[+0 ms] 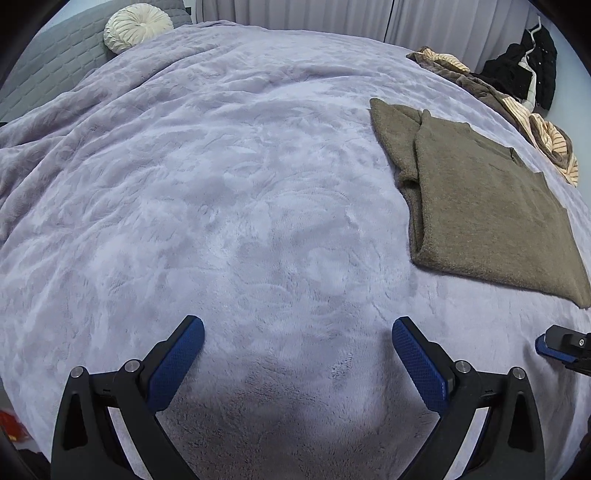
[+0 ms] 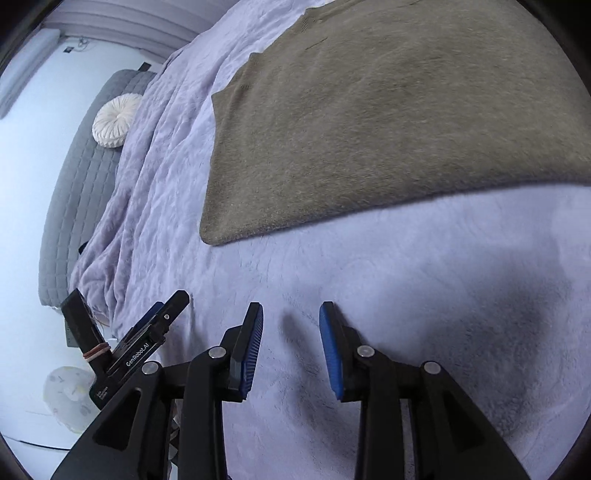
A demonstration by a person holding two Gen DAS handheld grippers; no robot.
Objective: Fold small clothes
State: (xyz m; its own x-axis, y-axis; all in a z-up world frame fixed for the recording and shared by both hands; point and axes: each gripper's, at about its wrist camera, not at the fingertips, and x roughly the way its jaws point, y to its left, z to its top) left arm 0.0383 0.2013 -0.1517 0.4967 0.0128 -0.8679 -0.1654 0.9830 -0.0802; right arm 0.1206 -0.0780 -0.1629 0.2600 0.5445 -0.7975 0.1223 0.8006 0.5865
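A brown knitted garment [image 1: 484,206] lies folded flat on the lilac bedspread [image 1: 236,192], at the right in the left wrist view. In the right wrist view the garment [image 2: 369,122] fills the upper part, just beyond the fingers. My left gripper [image 1: 297,332] is wide open and empty over bare bedspread, left of the garment. My right gripper [image 2: 291,317] is open and empty, hovering just short of the garment's near edge. The right gripper's tip [image 1: 554,345] shows at the right edge of the left wrist view; the left gripper [image 2: 147,339] shows at lower left in the right wrist view.
A round white cushion [image 1: 136,27] rests against the grey quilted headboard [image 1: 48,70]. A pile of brown and striped clothes [image 1: 532,122] lies along the bed's far right edge, with dark clothes [image 1: 524,74] hanging behind. Curtains [image 1: 332,18] close the back.
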